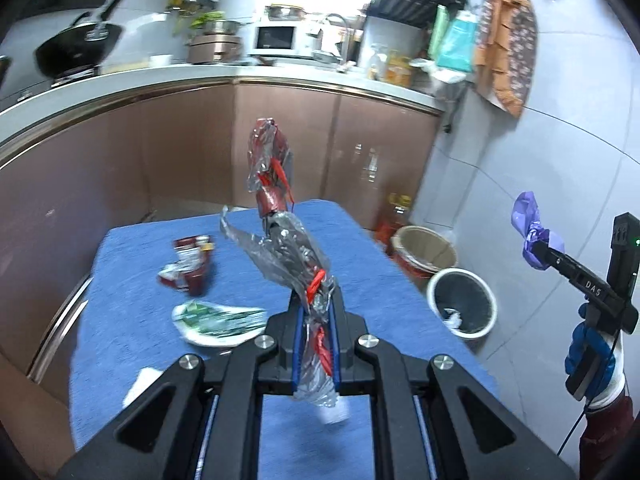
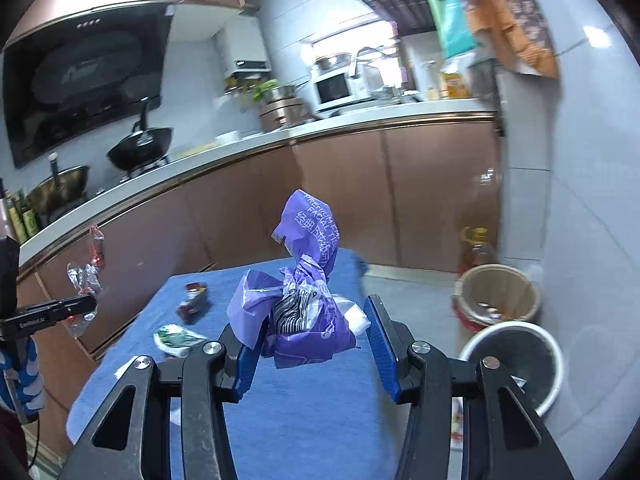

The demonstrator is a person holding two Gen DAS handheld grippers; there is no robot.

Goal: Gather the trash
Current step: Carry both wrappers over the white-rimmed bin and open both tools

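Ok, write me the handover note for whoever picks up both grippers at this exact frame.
Left gripper: shut on a crumpled clear-and-red plastic wrapper, held above the blue-clothed table.
Right gripper: jaws look partly open, with a purple facial tissue pack wrapper between them; whether it is gripped is unclear.
On the table: a red snack packet, a green-and-white wrapper and a white scrap.
Bins: a white-rimmed bin and a beige bin stand on the floor to the right.
Left: drop both wrappers, then collect the rest.

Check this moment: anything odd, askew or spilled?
One oddity: the right gripper has its fingers spread wide, yet the purple tissue wrapper still sits between them, touching only the left finger. Red and green wrappers remain on the blue table.
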